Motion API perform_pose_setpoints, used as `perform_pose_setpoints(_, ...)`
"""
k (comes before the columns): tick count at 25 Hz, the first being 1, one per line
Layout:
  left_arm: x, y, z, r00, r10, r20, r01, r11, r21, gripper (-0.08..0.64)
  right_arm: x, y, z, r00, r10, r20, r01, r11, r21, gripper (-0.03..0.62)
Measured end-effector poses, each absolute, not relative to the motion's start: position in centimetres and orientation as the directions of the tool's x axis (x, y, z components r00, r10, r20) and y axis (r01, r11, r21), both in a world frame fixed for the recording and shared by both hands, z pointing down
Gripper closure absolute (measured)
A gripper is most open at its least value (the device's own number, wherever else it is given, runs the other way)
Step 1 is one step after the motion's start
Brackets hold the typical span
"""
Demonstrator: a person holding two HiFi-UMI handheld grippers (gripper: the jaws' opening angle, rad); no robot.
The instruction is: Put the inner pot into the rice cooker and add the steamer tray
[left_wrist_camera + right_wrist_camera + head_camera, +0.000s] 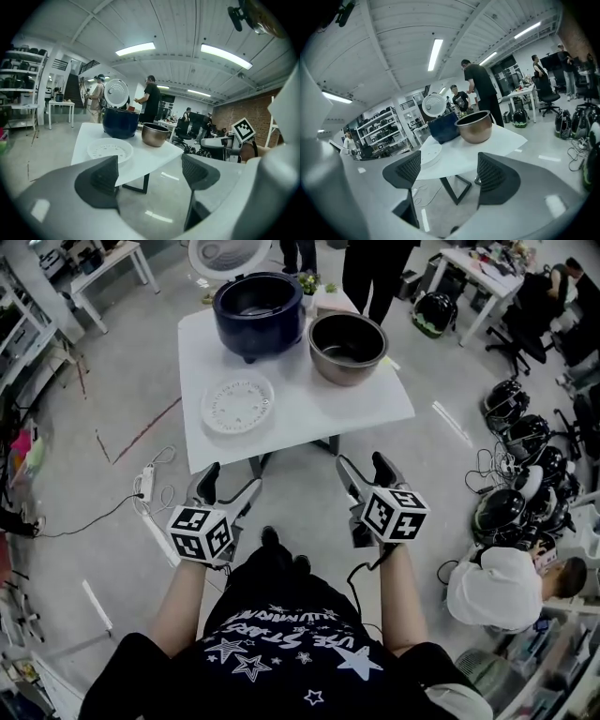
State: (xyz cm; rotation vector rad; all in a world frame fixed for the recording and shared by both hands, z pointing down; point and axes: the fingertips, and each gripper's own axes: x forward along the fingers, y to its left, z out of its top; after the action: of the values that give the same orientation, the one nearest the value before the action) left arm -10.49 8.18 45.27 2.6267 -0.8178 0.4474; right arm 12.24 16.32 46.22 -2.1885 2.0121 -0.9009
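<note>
Head view first: the left gripper (pixel 232 481) and the right gripper (pixel 364 463) hang short of the white table (pixel 309 413), each with jaws spread wide and nothing between them. The inner pot (pixel 347 348) sits at the table's far right, just beside the dark rice cooker (pixel 258 313), whose lid (pixel 225 254) stands open. The steamer tray (pixel 237 404) lies nearer the front left.

The best bet looks like one gripper on each side of the pot's rim, keeping it level and lowering it straight into the cooker.

Left gripper view: pads apart, only floor (pixel 154 197) between them, tray nearest.

Right gripper view: released too, with the pot dead ahead.

Around the table there's glossy grey floor, a power strip (pixel 144 482) at left, helmets (pixel 514 507) at right and people (pixel 375 268) standing behind
</note>
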Motion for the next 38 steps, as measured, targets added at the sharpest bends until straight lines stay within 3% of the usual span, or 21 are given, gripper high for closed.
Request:
perform_pose_setpoints(7,-6.3,4.3,45.1,0.802,-0.461,0.381,-0.571,-0.780,0.256,0.147,15.2,12.7,47.2,-0.010,-0.906,0.424,-0.895,-0.181,-0.409,0.204)
perform_pose_setpoints(20,5.6,-10.4,43.8,0.844,-0.397,0.360,-0.504,-0.816,0.283,0.147,28.8,-1.6,44.1,0.125,-0.889,0.440,-0.894,-0.293,-0.339,0.212)
perform_pose_setpoints(28,8.9,-15.7,44.8,0.849,-0.367,0.380,-0.495,-0.804,0.330,0.147,34.5,-7.0,45.2,0.186,-0.836,0.516,-0.903,-0.353,-0.245,0.225)
perform_pose_setpoints(38,10.8,-16.9,45.9,0.814,-0.396,0.425,-0.547,-0.770,0.328,0.147,38.0,-10.3,48.1,0.100,-0.776,0.622,-0.927,-0.300,-0.225,0.241)
